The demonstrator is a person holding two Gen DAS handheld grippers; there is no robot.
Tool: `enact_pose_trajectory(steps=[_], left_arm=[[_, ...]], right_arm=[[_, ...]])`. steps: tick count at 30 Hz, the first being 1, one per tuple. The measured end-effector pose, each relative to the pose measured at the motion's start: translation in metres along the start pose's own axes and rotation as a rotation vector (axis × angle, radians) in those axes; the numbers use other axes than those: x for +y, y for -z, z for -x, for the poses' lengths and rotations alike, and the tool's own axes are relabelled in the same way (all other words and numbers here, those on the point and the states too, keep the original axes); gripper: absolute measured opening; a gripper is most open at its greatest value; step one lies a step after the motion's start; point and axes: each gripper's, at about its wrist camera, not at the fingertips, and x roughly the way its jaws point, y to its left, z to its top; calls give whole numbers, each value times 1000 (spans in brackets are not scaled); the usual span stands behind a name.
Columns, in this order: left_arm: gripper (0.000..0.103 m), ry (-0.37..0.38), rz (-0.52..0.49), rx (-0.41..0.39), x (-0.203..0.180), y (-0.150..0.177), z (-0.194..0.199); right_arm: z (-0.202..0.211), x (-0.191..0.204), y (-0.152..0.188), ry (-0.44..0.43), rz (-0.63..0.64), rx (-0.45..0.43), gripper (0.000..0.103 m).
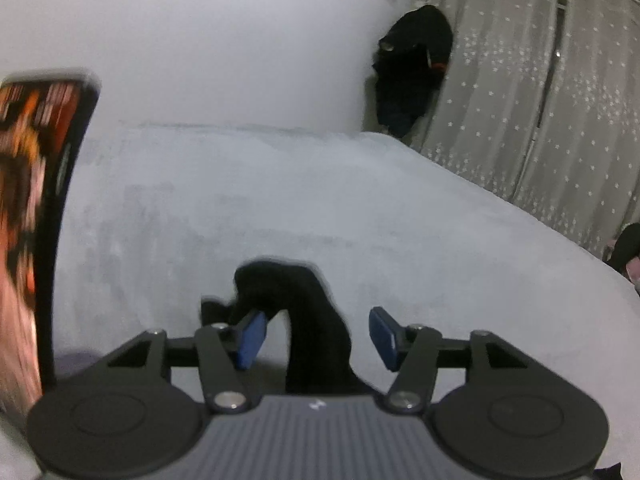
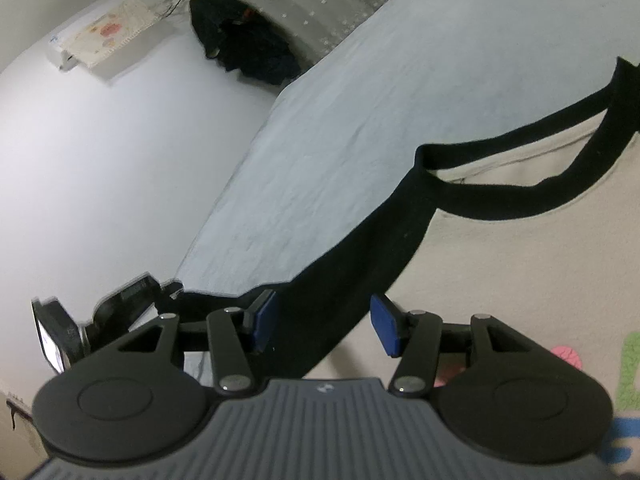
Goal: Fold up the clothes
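A cream sweatshirt (image 2: pixel 520 264) with a black collar (image 2: pixel 496 196), black shoulder panel (image 2: pixel 360 264) and coloured letters lies on a pale grey bed sheet (image 2: pixel 400 100). My right gripper (image 2: pixel 324 324) is open, its blue pads (image 2: pixel 386 326) either side of the black shoulder edge. In the left wrist view a black piece of the garment (image 1: pixel 316 320) rises between my open left gripper's (image 1: pixel 318 336) blue pads (image 1: pixel 250 338), touching the left pad.
A dark pile of clothes (image 1: pixel 412 72) sits in the corner by a star-patterned curtain (image 1: pixel 540 100); it also shows in the right wrist view (image 2: pixel 248 40). A phone with a bright screen (image 1: pixel 28 220) stands at the left. A white wall (image 2: pixel 100 160) borders the bed.
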Motion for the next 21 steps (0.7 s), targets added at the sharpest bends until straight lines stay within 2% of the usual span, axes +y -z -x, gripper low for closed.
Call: enact_pose_trajectory(steps=[3,6,10,13,15,18,20,21], left_arm=[[58,-10,57,19,7,16,-7],[58,-11,107,29,15,28,-14],[55,36,156,8,27,32,-21],[46,89,197,12,30,30,-33],[32,127,222,19,32,28,-40],[24,162,264,38,41,35,-47],[19,187,280,36,43,36,-49],[19,197,282,35,43,37,-50]], right_arm=[[-4,26,-6,37,103,17,56],[-17,56,-22,100,270,51,56],[-48,88,-46,198,501,91,56],[-85,92,-49,147,568,196,50],[-113,93,-48,114,585,259,47],[-151,93,-44,78,605,329,38],[-170,90,-38,71,618,364,27],[-172,91,-36,52,624,364,26]])
